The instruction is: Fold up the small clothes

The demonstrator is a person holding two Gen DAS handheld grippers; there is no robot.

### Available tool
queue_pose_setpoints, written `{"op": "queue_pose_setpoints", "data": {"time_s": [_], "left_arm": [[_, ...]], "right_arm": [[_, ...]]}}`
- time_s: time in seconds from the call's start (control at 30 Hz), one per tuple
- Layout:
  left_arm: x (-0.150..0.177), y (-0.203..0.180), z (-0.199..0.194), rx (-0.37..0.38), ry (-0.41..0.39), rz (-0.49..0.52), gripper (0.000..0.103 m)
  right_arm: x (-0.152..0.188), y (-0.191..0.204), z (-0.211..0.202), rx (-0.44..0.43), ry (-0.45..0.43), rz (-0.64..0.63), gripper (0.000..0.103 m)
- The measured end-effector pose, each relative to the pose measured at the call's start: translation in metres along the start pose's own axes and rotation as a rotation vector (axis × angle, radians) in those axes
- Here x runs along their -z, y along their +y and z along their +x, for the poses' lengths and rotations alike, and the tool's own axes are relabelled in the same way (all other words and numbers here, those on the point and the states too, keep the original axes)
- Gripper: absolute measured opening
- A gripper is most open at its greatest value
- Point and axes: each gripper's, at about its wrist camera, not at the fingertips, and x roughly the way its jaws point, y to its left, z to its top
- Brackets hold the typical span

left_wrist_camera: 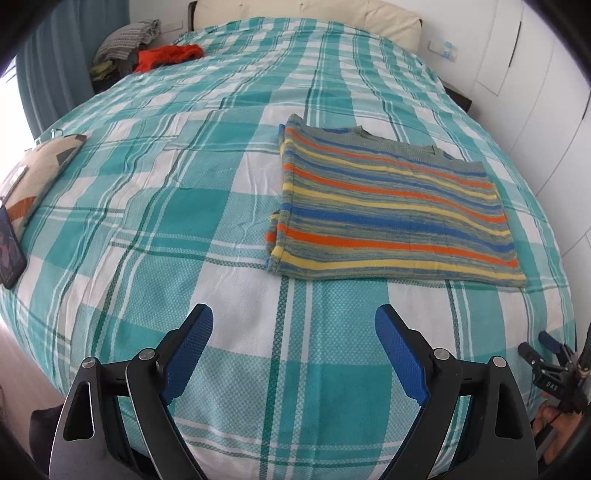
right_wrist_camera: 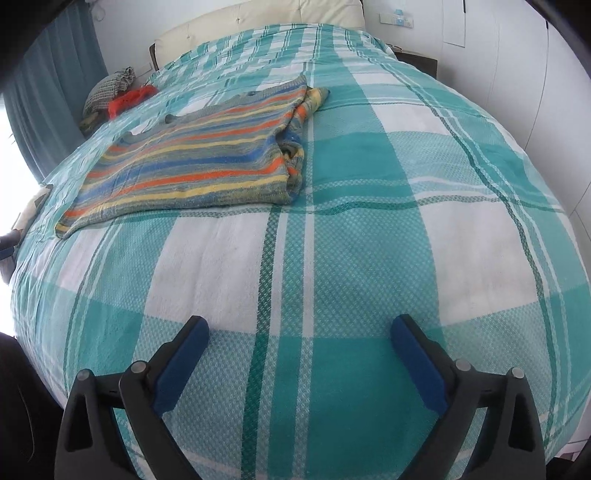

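A small striped knit top (left_wrist_camera: 391, 210), with orange, blue, yellow and grey stripes, lies flat on the teal-and-white checked bedspread (left_wrist_camera: 192, 206). Its sleeves are folded in, so it forms a rough rectangle. In the right wrist view the top (right_wrist_camera: 192, 162) lies to the upper left, with a bunched sleeve at its right edge. My left gripper (left_wrist_camera: 293, 317) is open and empty above the bedspread, short of the top's near hem. My right gripper (right_wrist_camera: 299, 326) is open and empty, well to the right of the top. It also shows in the left wrist view (left_wrist_camera: 543, 347) at the far right.
An orange garment (left_wrist_camera: 168, 55) and a pile of other clothes (left_wrist_camera: 122, 40) lie at the bed's far left corner. A patterned cushion (left_wrist_camera: 40, 173) and a dark phone (left_wrist_camera: 11, 254) lie at the left edge. A cream headboard (left_wrist_camera: 306, 14) and white wardrobe doors (left_wrist_camera: 532, 74) border the bed.
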Motion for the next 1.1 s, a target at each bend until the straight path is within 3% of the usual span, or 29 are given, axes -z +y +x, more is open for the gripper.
{"op": "queue_pose_setpoints", "data": {"time_s": [0.43, 0.57, 0.63, 0.77, 0.87, 0.9, 0.97, 1.1], "left_arm": [[-0.007, -0.061, 0.029, -0.025, 0.027, 0.103, 0.091], [-0.007, -0.088, 0.031, -0.016, -0.006, 0.178, 0.091], [-0.007, -0.116, 0.032, 0.032, -0.035, 0.268, 0.091], [-0.001, -0.194, 0.039, 0.201, -0.093, 0.500, 0.091], [0.007, -0.247, 0.055, 0.297, -0.095, 0.643, 0.090], [0.008, -0.259, 0.063, 0.313, -0.083, 0.669, 0.089], [0.009, -0.279, 0.083, 0.314, -0.043, 0.688, 0.082], [0.003, -0.291, 0.095, 0.327, -0.046, 0.648, 0.077]], "right_arm": [[0.002, 0.002, 0.003, -0.007, -0.010, -0.011, 0.103], [-0.010, -0.005, -0.007, -0.051, -0.008, 0.025, 0.102], [-0.028, -0.015, -0.014, -0.095, -0.042, 0.041, 0.102], [-0.093, -0.042, -0.008, -0.148, -0.071, 0.053, 0.102], [-0.150, -0.065, 0.018, -0.285, -0.036, 0.124, 0.100], [-0.167, -0.070, 0.031, -0.342, -0.004, 0.147, 0.098], [-0.195, -0.077, 0.060, -0.432, 0.064, 0.182, 0.082], [-0.229, -0.073, 0.112, -0.493, 0.192, 0.189, 0.071]]}}
